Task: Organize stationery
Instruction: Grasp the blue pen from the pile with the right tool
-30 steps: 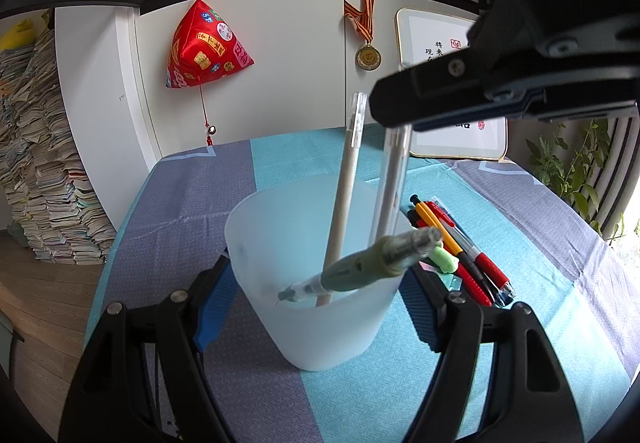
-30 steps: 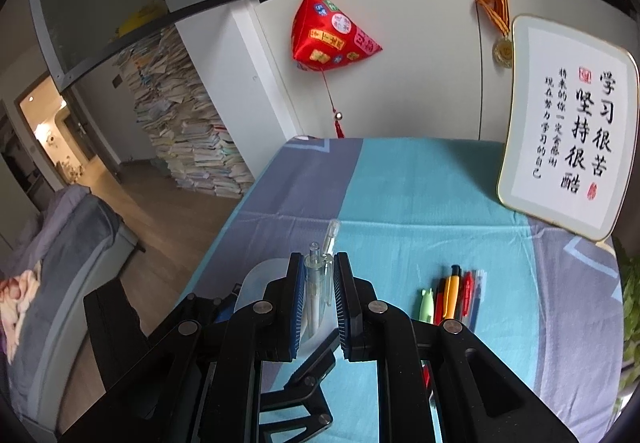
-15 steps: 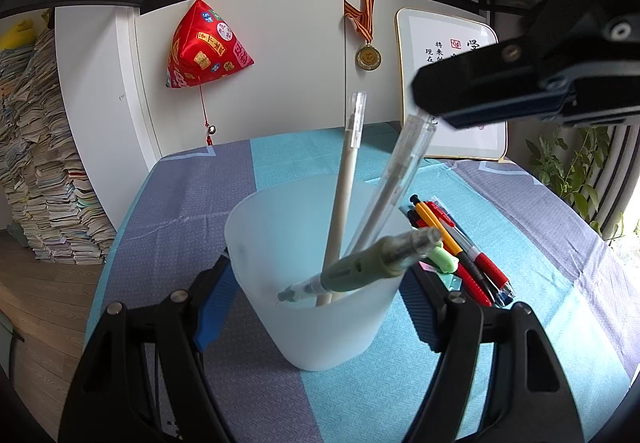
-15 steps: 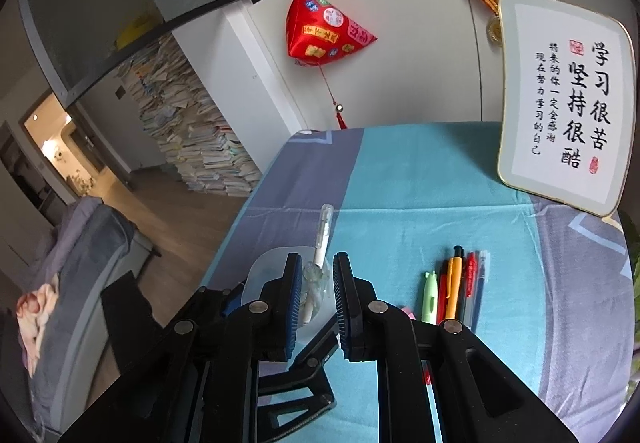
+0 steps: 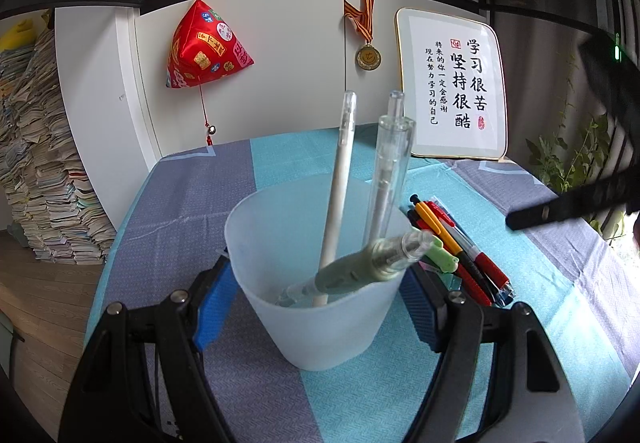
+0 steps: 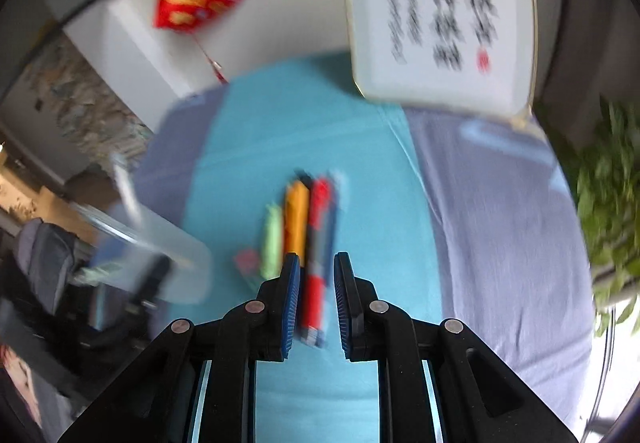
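The clear pen (image 5: 387,167) now stands in the cup (image 5: 316,283), let go by the right tongs (image 6: 316,283); they've swung over the pens (image 6: 308,227) on the cloth, narrowly parted, holding nothing; the left tongs (image 5: 316,299) clamp the cup.

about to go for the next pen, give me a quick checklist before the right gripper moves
1. Cup held steady by left gripper, upright: ok.
2. Room left in cup, three pens inside so far: ok.
3. Right gripper empty, narrow gap between its pads: ok.
4. Right gripper lined up over the row of loose pens on the tablecloth: ok.
5. Jaws wide enough to take one pen only: cannot tell, view is blurred.
6. Nearby framed sign out of the way: ok.
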The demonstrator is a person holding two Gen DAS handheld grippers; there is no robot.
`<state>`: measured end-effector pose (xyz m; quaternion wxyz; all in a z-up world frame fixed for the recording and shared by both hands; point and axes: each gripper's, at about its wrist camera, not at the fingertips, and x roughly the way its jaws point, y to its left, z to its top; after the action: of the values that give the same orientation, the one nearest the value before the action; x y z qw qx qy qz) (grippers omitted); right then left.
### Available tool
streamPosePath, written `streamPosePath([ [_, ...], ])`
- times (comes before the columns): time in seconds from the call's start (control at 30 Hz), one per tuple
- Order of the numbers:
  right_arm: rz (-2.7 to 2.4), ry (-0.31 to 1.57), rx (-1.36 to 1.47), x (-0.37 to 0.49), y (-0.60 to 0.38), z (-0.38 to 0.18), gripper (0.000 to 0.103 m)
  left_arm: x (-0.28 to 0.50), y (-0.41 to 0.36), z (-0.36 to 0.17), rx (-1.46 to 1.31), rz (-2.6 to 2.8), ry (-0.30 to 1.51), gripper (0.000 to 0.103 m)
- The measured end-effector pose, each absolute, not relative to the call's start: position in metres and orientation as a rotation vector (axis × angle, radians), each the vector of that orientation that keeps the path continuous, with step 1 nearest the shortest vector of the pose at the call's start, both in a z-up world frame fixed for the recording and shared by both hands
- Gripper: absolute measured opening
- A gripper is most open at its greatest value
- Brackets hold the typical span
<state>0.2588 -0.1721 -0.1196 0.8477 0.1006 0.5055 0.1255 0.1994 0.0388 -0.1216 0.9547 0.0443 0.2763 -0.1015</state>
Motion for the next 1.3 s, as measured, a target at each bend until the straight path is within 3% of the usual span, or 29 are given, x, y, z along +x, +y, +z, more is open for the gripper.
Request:
streamPosePath([
  [0.5, 0.280, 1.141, 0.117, 0.254, -0.158, -0.160, 0.017, 0.199, 0.038, -0.121, 0.092, -0.205, 0.561, 0.074],
  [0.63, 0.197, 1.110, 0.015, 0.252, -0.162, -0.155, 0.003, 0.199, 0.038, -0.121, 0.091, -0.205, 0.561, 0.074],
  [0.97, 0.205, 1.120, 0.194, 0.263, -0.204, -0.149, 0.003, 0.199, 0.038, -0.121, 0.092, -0.205, 0.561, 0.074],
  [1.3, 0.226, 1.158, 0.116, 0.293, -0.168, -0.158, 0.004, 0.199, 0.038, -0.121, 0.094, -0.204, 0.561, 0.074],
])
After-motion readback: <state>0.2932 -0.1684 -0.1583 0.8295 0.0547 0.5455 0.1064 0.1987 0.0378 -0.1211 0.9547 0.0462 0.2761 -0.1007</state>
